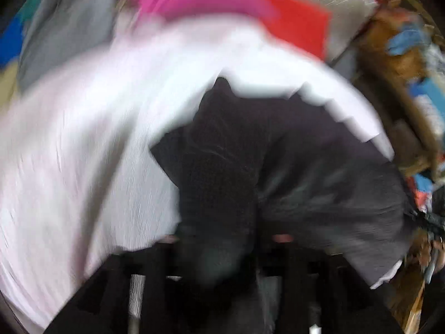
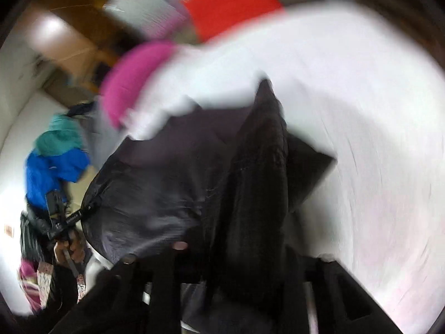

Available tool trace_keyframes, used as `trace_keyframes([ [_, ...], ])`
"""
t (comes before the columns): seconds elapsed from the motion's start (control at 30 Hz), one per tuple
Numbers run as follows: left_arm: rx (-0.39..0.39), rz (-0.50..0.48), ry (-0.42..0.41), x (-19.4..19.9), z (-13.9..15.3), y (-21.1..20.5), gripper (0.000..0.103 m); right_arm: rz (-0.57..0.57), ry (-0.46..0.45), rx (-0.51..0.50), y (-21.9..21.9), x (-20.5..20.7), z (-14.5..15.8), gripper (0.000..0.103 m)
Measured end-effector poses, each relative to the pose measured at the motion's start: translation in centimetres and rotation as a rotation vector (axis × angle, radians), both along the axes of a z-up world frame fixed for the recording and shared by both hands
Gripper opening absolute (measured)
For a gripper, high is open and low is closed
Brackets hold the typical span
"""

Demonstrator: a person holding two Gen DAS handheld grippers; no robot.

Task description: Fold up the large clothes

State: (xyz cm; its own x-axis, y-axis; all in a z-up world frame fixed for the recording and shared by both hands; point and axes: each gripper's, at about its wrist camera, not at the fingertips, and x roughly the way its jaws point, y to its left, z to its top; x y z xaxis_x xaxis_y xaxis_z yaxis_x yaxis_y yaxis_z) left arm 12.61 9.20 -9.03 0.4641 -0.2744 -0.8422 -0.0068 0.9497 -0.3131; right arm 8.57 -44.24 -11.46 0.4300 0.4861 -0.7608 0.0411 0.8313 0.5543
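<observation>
Both frames blurred: left tongs (image 1: 222, 239) and right tongs (image 2: 239, 250) each clamp bunched dark garment (image 1: 306, 167) (image 2: 155, 183) above white sheet (image 1: 83, 153) (image 2: 361, 97).

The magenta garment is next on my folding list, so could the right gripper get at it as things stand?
Probably not: the right gripper looks shut on the dark garment, which hangs in front of it. The magenta garment lies beyond on the white sheet.

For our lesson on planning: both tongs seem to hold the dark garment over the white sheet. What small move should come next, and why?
Probably lower the dark grey fabric garment flat onto the white sheet; it hangs bunched from both tongs, too crumpled to fold.
</observation>
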Motion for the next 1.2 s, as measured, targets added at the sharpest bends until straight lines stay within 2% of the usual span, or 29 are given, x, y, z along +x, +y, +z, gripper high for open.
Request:
trace_keyframes([
  [0.03, -0.067, 0.025, -0.021, -0.3, -0.3, 1.0, 0.055, -0.04, -0.002, 0.049, -0.9, -0.7, -0.9, 0.057],
  [0.1, -0.114, 0.054, -0.007, -0.7, 0.5, 2.3, 0.055, -0.07, -0.029, 0.064, -1.8, -1.5, -0.3, 0.061],
  [0.17, -0.081, 0.048, -0.053, -0.9, 2.6, 3.1, 0.055, -0.065, -0.064, 0.04, -2.6, -1.9, 1.2, 0.061],
  [0.23, -0.015, 0.032, -0.124, -0.8, 5.2, 3.4, 0.055, -0.099, -0.108, -0.001, -3.6, -1.9, 3.4, 0.061],
  [0.3, 0.02, 0.033, -0.167, -0.1, 6.4, 3.2, 0.061, -0.118, -0.161, -0.052, -4.0, -0.9, 5.2, 0.061],
  [0.4, 0.035, 0.007, -0.152, 2.8, 6.2, 1.3, 0.063, -0.07, -0.178, -0.073, -2.1, 2.0, 6.1, 0.061],
  [0.5, 0.075, -0.045, -0.113, 5.4, 4.4, -0.8, 0.063, -0.017, -0.184, -0.219, 0.4, 5.6, 5.9, 0.061],
  [0.57, 0.106, -0.041, -0.092, 6.7, 3.6, -1.4, 0.063, -0.03, -0.184, -0.251, 0.6, 7.6, 5.5, 0.061],
  [0.6, 0.117, -0.022, -0.085, 7.5, 3.3, -1.5, 0.063, -0.026, -0.173, -0.272, 0.8, 9.0, 4.9, 0.06],
  [0.63, 0.126, -0.015, -0.071, 8.2, 2.9, -1.6, 0.063, -0.011, -0.145, -0.28, 1.0, 10.0, 4.3, 0.046],
  [0.67, 0.132, -0.016, -0.049, 8.5, 2.6, -1.7, 0.057, 0.016, -0.121, -0.274, 1.0, 10.6, 3.9, 0.032],
  [0.7, 0.136, -0.013, -0.03, 9.2, 2.1, -1.8, 0.043, 0.054, -0.111, -0.315, 1.9, 11.2, 3.7, 0.021],
  [0.73, 0.15, -0.013, -0.017, 9.5, 1.9, -1.9, 0.018, 0.069, -0.124, -0.349, 2.4, 11.1, 4.2, 0.012],
  [0.77, 0.164, -0.015, -0.023, 9.7, 2.0, -1.8, 0.013, 0.065, -0.156, -0.362, 2.9, 10.9, 5.4, 0.011],
  [0.87, 0.158, 0.031, -0.096, 9.4, 3.2, -1.1, 0.011, 0.023, -0.246, -0.39, 2.0, 10.0, 7.6, 0.009],
  [0.93, 0.162, 0.052, -0.065, 10.3, 1.6, -1.0, 0.011, -0.014, -0.183, -0.39, 0.6, 11.1, 5.5, 0.009],
  [0.97, 0.177, 0.052, -0.046, 10.9, 0.5, -1.2, 0.012, -0.027, -0.132, -0.388, 0.2, 11.8, 3.4, 0.009],
  [1.03, 0.219, 0.06, -0.054, 11.2, 0.0, -1.8, 0.014, -0.052, -0.107, -0.381, 0.4, 11.8, 1.6, 0.01],
  [1.1, 0.224, 0.072, -0.039, 11.3, 0.6, -1.8, 0.018, -0.089, -0.11, -0.363, 0.2, 11.4, 1.9, 0.01],
  [1.17, 0.214, 0.082, -0.063, 10.8, 1.8, -1.6, 0.026, -0.106, -0.108, -0.366, -0.1, 11.0, 2.4, 0.015],
  [1.2, 0.208, 0.083, -0.08, 10.3, 2.4, -1.5, 0.026, -0.116, -0.116, -0.365, -0.2, 10.6, 3.1, 0.023],
])
